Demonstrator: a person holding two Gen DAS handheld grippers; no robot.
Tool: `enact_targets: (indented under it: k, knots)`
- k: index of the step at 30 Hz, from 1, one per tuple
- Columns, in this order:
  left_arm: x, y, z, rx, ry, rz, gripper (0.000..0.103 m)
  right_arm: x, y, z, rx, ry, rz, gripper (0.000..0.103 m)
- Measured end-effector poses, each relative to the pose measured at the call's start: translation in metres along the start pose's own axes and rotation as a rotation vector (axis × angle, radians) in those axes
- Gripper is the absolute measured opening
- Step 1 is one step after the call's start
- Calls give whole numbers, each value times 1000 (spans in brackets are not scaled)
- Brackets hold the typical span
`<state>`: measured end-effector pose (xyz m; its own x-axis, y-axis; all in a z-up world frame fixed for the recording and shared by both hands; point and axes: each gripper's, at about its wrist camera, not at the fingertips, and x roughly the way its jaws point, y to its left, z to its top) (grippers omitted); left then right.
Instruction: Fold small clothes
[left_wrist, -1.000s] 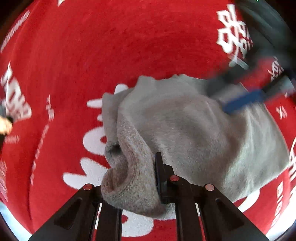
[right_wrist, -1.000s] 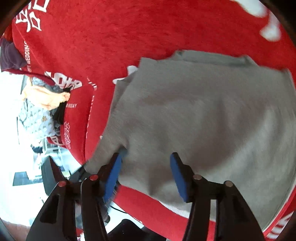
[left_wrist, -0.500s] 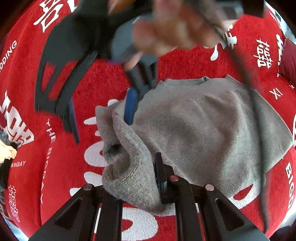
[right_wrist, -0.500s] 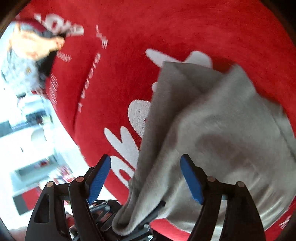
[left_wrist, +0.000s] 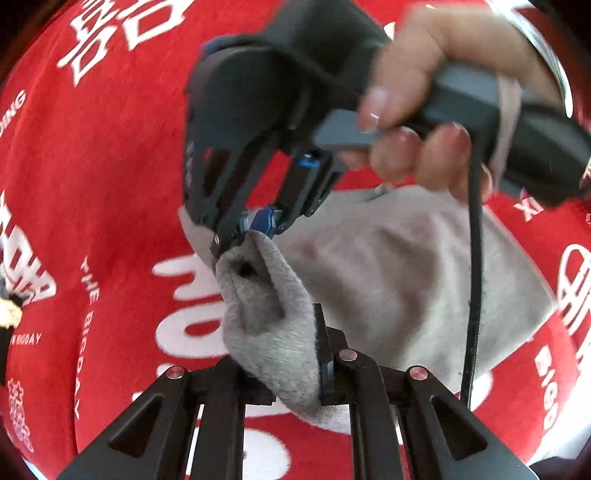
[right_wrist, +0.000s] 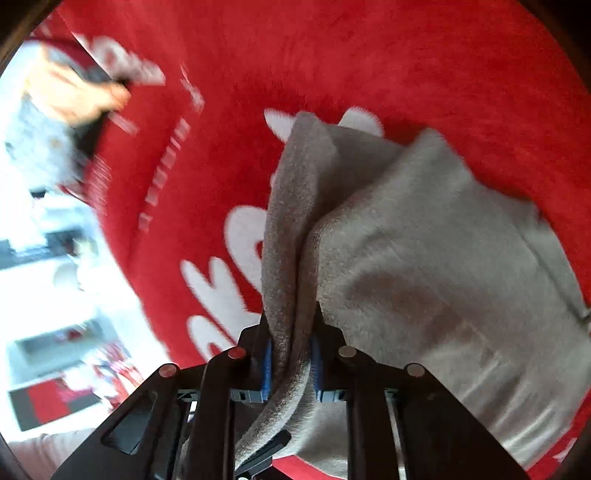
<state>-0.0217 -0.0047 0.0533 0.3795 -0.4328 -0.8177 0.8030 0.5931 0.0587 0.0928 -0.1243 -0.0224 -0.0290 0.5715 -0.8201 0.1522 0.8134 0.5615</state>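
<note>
Both claws are being kept clamped on the grey garment (left_wrist: 406, 280): left claw (left_wrist: 291, 373) low in the frame, right claw (right_wrist: 291, 354), its jaws just closed, pinching a bunched edge. One end is being raised off the red cloth (left_wrist: 110, 166), probably for folding over.

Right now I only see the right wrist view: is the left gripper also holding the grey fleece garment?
Observer: Yes. The left gripper has its jaws shut on a bunched fold of the grey fleece garment.
Operator: Where is my right gripper relative to it?
Observer: The right gripper has just been closing its jaws, and they pinch the same raised ridge of fabric, just beyond the left one.
Operator: Anything trailing that I can't see?
Observer: A black cable hangs from the right handle and crosses in front of the garment.
</note>
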Motion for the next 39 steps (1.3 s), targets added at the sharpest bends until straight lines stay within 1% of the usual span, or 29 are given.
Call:
enact_targets:
  k: [1, 4, 6, 7, 9, 10, 12, 15, 16, 18, 19, 20, 21, 22, 26, 28, 31, 32, 33, 34, 35, 36, 37, 39]
  knots:
    - [-5, -7, 7, 10, -11, -15, 14, -17, -11, -11, 24, -54, 58, 18]
    - [-17, -26, 22, 27, -39, -51, 14, -50, -28, -31, 66, -159, 145, 18]
    - [-26, -45, 36, 60, -67, -76, 14, -76, -44, -51, 85, -237, 209, 18]
    - [-31, -55, 41, 79, -80, -86, 14, -94, -54, -67, 96, -293, 249, 18]
    - [-39, -79, 54, 121, -108, -117, 14, -119, -71, -85, 109, -355, 286, 18]
    - [-41, -91, 60, 139, -116, -133, 14, -136, -83, -102, 120, -401, 306, 18]
    - [-43, -119, 70, 182, -130, -172, 14, -156, -100, -125, 135, -450, 321, 18]
    - [-36, -158, 78, 249, -126, -226, 14, -182, -138, -170, 192, -533, 332, 18]
    - [-31, -173, 78, 268, -117, -247, 14, -181, -144, -180, 214, -548, 333, 18]
    - [-18, -198, 75, 310, -88, -275, 14, -181, -170, -205, 276, -581, 330, 18]
    - [-11, -209, 72, 331, -71, -285, 14, -177, -190, -222, 321, -596, 316, 18]
    - [-2, -218, 67, 352, -50, -293, 14, -172, -200, -228, 349, -598, 313, 18]
    - [7, -228, 61, 370, -26, -301, 14, -167, -216, -236, 384, -596, 310, 18]
    - [14, -235, 56, 385, -4, -307, 14, -154, -237, -249, 441, -589, 302, 18]
    - [40, -257, 37, 423, 75, -319, 14, -121, -285, -266, 550, -550, 285, 17]
    - [48, -261, 30, 424, 102, -320, 14, -107, -296, -270, 576, -542, 282, 18]
    - [47, -263, 28, 407, 118, -305, 16, -100, -298, -270, 585, -543, 278, 19]
    - [45, -262, 29, 400, 126, -300, 31, -100, -299, -270, 585, -541, 272, 19]
    - [43, -260, 30, 386, 137, -294, 53, -101, -298, -271, 585, -536, 267, 22]
    - [40, -255, 30, 367, 139, -284, 63, -103, -296, -270, 590, -519, 249, 28]
    - [33, -248, 32, 341, 132, -272, 73, -104, -290, -266, 594, -507, 235, 37]
    - [29, -243, 34, 324, 131, -271, 73, -107, -289, -268, 606, -487, 210, 42]
    - [24, -237, 35, 306, 139, -275, 73, -108, -287, -273, 612, -485, 208, 47]
    - [15, -217, 34, 253, 164, -266, 73, -111, -280, -285, 628, -491, 217, 47]
